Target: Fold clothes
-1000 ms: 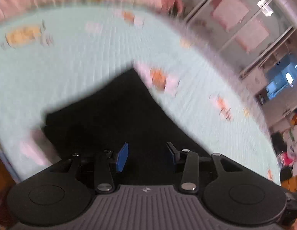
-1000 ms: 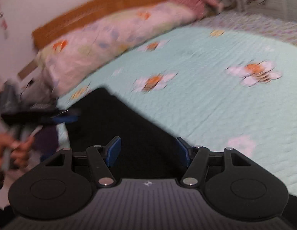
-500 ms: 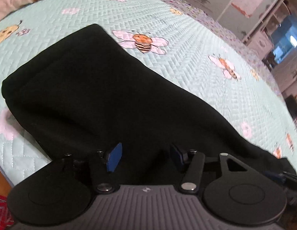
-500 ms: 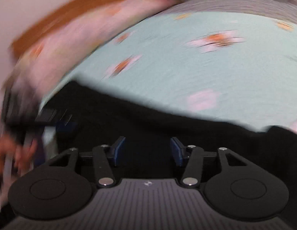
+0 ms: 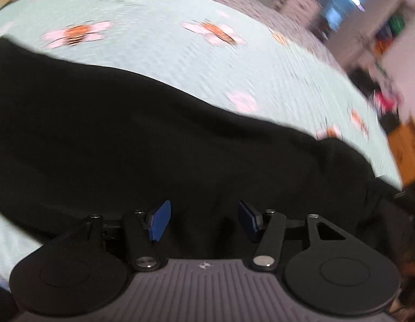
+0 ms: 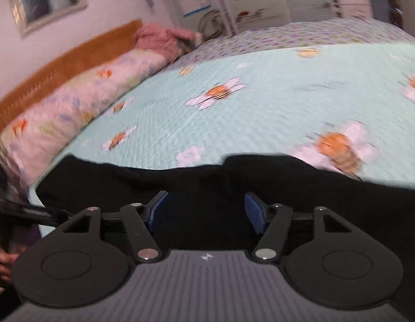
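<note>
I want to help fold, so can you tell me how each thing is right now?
Black cloth garment: lying stretched along the near edge of the bed, not gripped.
Left gripper: open, jaws just opened wider, over the garment.
Right gripper: open, jaws just opened wider, over the garment.
Mint quilted bee-print bedspread: spread flat.

Black garment (image 5: 154, 139) runs off the left edge; bee-print bedspread (image 5: 180, 51) is motion-blurred.
</note>
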A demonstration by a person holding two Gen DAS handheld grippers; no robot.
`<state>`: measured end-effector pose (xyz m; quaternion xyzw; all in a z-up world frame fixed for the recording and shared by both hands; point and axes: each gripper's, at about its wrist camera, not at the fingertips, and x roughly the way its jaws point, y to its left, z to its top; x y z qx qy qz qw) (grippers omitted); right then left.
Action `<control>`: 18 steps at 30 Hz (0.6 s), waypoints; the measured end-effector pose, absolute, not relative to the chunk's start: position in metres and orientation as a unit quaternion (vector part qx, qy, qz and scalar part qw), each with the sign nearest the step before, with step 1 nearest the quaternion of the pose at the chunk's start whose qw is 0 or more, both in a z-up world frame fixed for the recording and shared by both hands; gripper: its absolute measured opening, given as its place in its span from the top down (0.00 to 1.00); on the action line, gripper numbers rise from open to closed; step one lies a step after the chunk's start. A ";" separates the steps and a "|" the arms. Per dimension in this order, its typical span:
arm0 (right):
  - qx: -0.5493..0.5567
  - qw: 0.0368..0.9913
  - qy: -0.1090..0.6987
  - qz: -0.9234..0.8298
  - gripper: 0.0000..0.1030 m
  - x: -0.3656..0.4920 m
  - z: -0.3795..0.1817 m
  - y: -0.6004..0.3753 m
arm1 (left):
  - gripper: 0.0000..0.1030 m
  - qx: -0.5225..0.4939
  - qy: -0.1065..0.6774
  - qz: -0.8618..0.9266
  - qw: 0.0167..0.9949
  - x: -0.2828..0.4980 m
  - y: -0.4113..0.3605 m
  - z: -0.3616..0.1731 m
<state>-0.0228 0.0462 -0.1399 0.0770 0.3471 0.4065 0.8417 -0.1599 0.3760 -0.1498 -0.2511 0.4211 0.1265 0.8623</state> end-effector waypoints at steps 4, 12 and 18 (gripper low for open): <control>0.209 0.870 0.313 0.318 0.36 -0.039 -0.144 -0.070 | 0.37 -0.224 0.433 0.145 0.861 -0.149 0.362 -0.153; 0.427 0.847 0.291 0.125 0.26 -0.076 -0.199 -0.244 | 0.38 -0.249 0.426 0.154 0.856 -0.152 0.349 -0.137; 0.494 0.806 0.306 0.113 0.23 -0.064 -0.230 -0.248 | 0.38 -0.250 0.394 0.024 0.884 -0.150 0.287 -0.106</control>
